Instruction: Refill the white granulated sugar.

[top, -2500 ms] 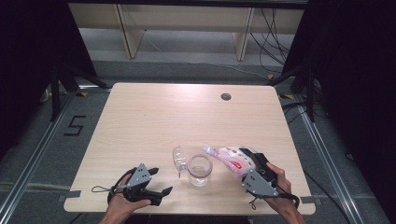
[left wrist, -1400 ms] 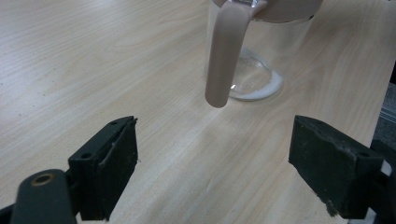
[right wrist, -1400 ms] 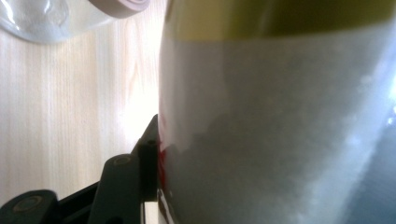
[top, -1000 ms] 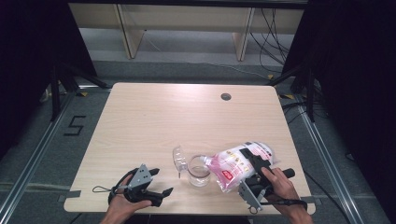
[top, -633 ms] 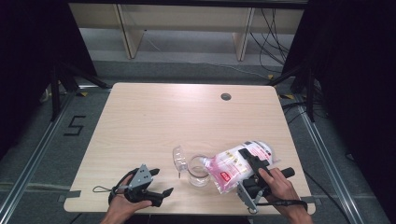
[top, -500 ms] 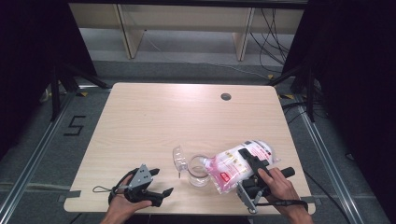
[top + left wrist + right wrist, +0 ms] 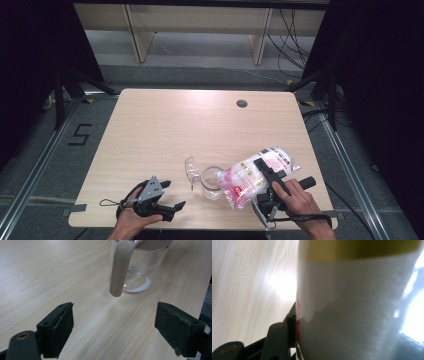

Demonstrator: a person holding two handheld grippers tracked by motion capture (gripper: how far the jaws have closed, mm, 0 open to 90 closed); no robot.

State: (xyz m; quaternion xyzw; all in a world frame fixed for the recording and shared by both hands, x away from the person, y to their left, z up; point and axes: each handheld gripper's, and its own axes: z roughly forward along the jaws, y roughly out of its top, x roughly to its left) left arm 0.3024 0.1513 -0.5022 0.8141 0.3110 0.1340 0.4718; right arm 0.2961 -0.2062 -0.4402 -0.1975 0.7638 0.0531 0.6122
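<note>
- High view: right gripper (image 7: 260,172) clamps the pink-and-white bag (image 7: 250,176), jaws closed on it; bag tilted, lower end at the rim of the glass pitcher (image 7: 212,181).
- Pitcher upright on the tabletop (image 7: 200,125), near the front edge; clear lid (image 7: 190,170) just left of it.
- Left gripper (image 7: 172,206) rests on the tabletop left of the pitcher, jaws wide, nothing between them.
- Left gripper view: pitcher handle (image 7: 120,267) ahead, apart from the jaws.

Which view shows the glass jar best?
The left gripper view: the glass jar stands close, clear wall and base visible. The high view shows it small, beside the white-and-pink bag. The right gripper view faces the bag.
</note>
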